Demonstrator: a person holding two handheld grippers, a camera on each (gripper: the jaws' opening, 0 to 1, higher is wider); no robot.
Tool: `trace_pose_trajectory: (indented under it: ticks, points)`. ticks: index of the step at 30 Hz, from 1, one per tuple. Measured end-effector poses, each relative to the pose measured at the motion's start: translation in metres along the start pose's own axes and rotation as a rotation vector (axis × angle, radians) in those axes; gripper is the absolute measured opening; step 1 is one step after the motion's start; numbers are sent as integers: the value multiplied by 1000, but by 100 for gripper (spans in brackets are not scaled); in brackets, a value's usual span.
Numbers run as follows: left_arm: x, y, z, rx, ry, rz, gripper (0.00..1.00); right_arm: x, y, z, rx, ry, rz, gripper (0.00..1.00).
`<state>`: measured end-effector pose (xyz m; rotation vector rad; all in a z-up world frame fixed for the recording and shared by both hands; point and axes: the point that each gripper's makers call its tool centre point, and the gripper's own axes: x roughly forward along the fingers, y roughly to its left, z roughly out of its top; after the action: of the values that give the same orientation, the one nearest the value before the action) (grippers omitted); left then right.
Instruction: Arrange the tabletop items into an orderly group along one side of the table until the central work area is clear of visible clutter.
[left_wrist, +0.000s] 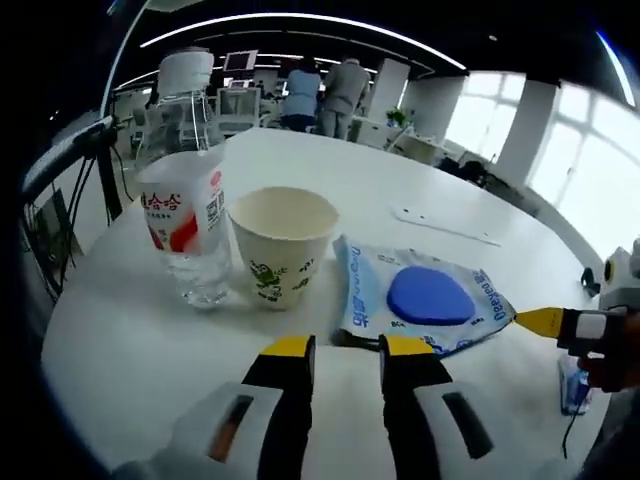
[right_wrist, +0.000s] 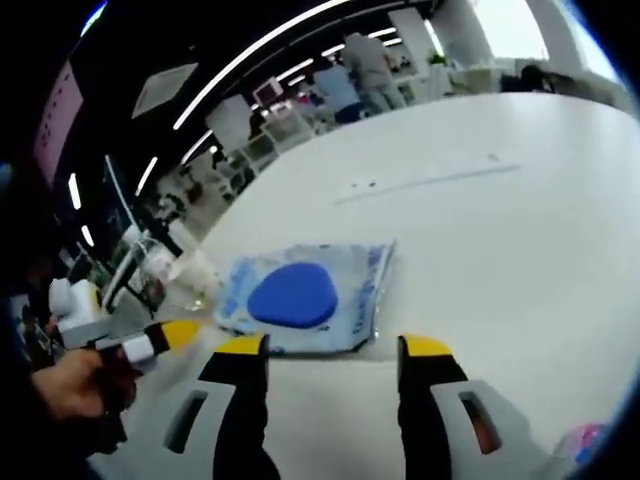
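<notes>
Packet (left_wrist: 425, 298), blue and white with a blue oval at its middle, is seen in the left gripper view lying flat on the white bench (left_wrist: 150, 350), just ahead of the left gripper (left_wrist: 347, 347) and slightly to its right; the near edge of the packet lies close to the yellow jaw tips, whether touching cannot be told. The jaws are held at a narrow gap, with nothing between them. A paper cup (left_wrist: 283, 243) stands upright just left of the packet, and a clear bottle (left_wrist: 185, 190) with a red and white label stands just left of the cup, so the three already form a row across the view. The right gripper (left_wrist: 560, 322) enters from the right, its yellow tip near the right corner of the packet. In the right gripper view the packet (right_wrist: 300, 295) lies ahead and left of the right gripper (right_wrist: 335, 346), whose jaws are set wide and empty; the nearest packet edge runs across the gap, just beyond the tips. The left gripper (right_wrist: 150, 342) shows at the left, near the packet's far corner. Either gripper is judged near enough to take or push the packet; the left jaws sit more squarely on it.
</notes>
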<state>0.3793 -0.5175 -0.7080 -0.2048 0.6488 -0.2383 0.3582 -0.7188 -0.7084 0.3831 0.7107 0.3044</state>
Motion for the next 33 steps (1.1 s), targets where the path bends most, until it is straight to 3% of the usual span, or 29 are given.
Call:
trace_pose_trajectory:
  ticks: [33]
  points:
    - [-54, -6, -33, 17, -52, -62, 40, -48, 4, -41, -84, 17, 19, 73]
